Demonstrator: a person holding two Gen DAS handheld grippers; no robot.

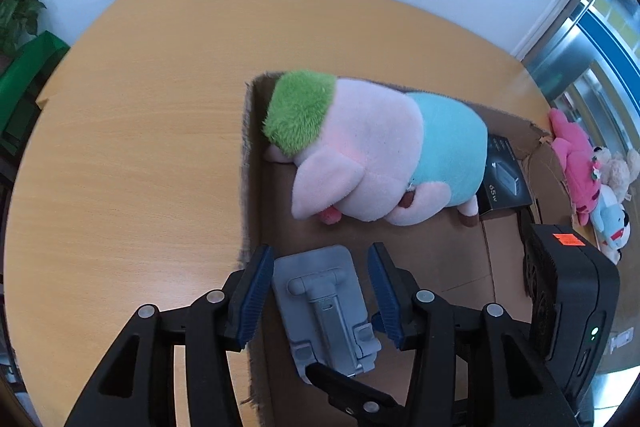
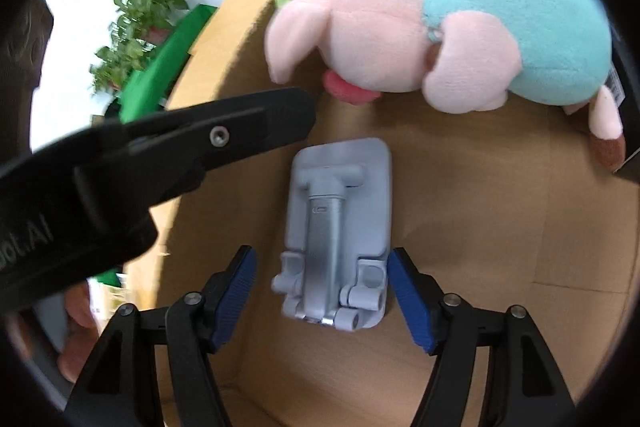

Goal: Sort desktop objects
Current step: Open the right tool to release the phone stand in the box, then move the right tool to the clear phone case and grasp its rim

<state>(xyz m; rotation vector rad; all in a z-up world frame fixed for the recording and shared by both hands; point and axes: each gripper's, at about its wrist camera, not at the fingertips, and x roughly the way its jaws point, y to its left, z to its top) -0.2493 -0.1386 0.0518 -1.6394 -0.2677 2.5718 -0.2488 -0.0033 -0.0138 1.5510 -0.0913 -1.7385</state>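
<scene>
A grey folding phone stand (image 1: 316, 311) lies flat on the floor of an open cardboard box (image 1: 440, 267). My left gripper (image 1: 320, 291) hovers over it, open, blue pads on either side of the stand. My right gripper (image 2: 322, 287) is also open and straddles the hinge end of the stand (image 2: 340, 211), with a clear gap on the left side. One black finger of the left gripper (image 2: 240, 131) crosses the right wrist view, up and left of the stand. A pink plush pig (image 1: 376, 155) in a teal shirt with a green cap lies across the box beyond it.
A black charger carton (image 1: 504, 175) marked 65W sits in the box behind the pig. Plush toys (image 1: 580, 163) lie past the box's right wall. The wooden table (image 1: 140, 147) extends left of the box. A green chair (image 1: 28, 75) and a plant (image 2: 136, 27) stand beyond the table.
</scene>
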